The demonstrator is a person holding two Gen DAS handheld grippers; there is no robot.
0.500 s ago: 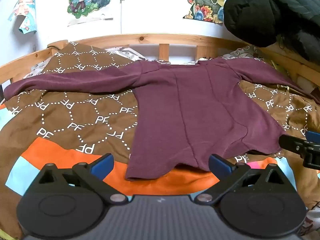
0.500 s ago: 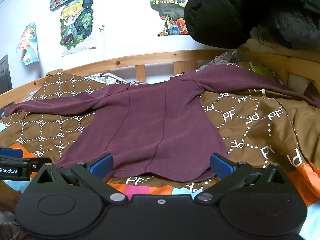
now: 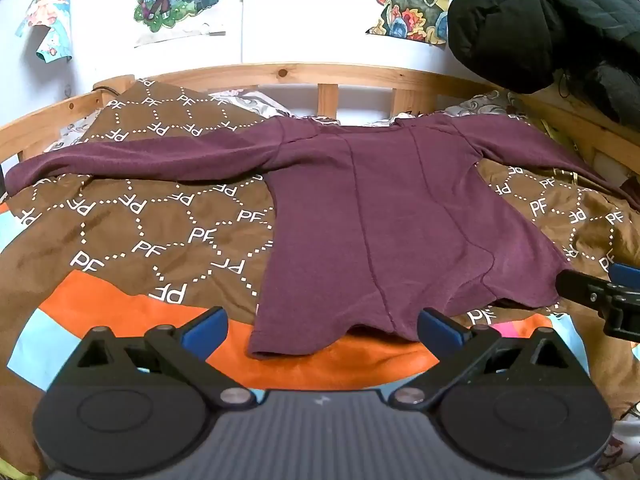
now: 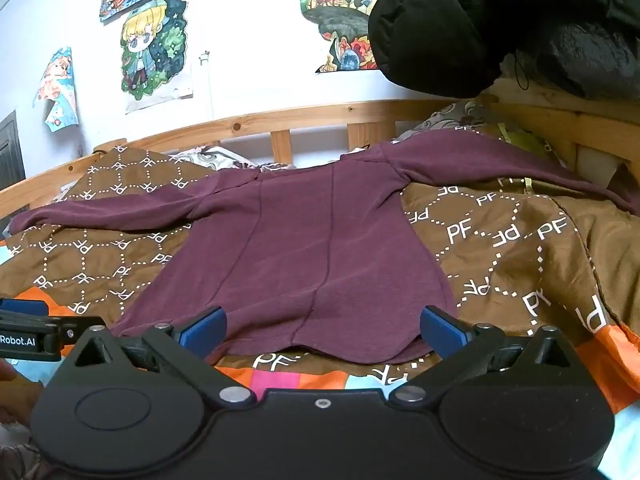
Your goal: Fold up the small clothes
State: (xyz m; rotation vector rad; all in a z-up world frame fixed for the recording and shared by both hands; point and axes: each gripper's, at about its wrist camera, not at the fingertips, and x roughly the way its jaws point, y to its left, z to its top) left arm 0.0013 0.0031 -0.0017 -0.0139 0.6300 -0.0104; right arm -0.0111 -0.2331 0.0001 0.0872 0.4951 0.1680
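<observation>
Left wrist view, items left to right.

Item: left gripper [image 3: 320, 326]. Jaws spread wide, nothing between the blue pads; it hangs just short of the near hem, aimed down toward the bed.

Item: maroon long-sleeved top [image 3: 392, 216]. Lies flat and face-down or face-up (the side cannot be told from the seams alone) on the brown patterned quilt [image 3: 132, 236]. Long axis of the body runs away from both grippers, hem nearest, neckline by the wooden bed rail [image 3: 280, 74]. Sleeves are laid straight out to either side, crosswise to that axis. The left sleeve [image 3: 140, 160] reaches far toward the left edge of the bed.

Item: right gripper [image 3: 600, 296], seen only as a black and blue tip at the right margin, just beside the hem's right corner.

Right wrist view, items left to right.

Item: left gripper [image 4: 28, 328], a tip at the left margin, just beside the hem's left corner.

Item: right gripper [image 4: 322, 330]. Jaws equally wide, empty, straddling the right half of the hem [image 4: 332, 350] without touching it.

Item: right sleeve [image 4: 500, 164], running out toward the right-hand rail under a black padded jacket [image 4: 460, 28].

Judgement: no fold is made yet. Each gripper is nearest its own hem corner, and each sleeve lies well apart on its own side, so a first fold probably falls to left for left, right for right.
</observation>
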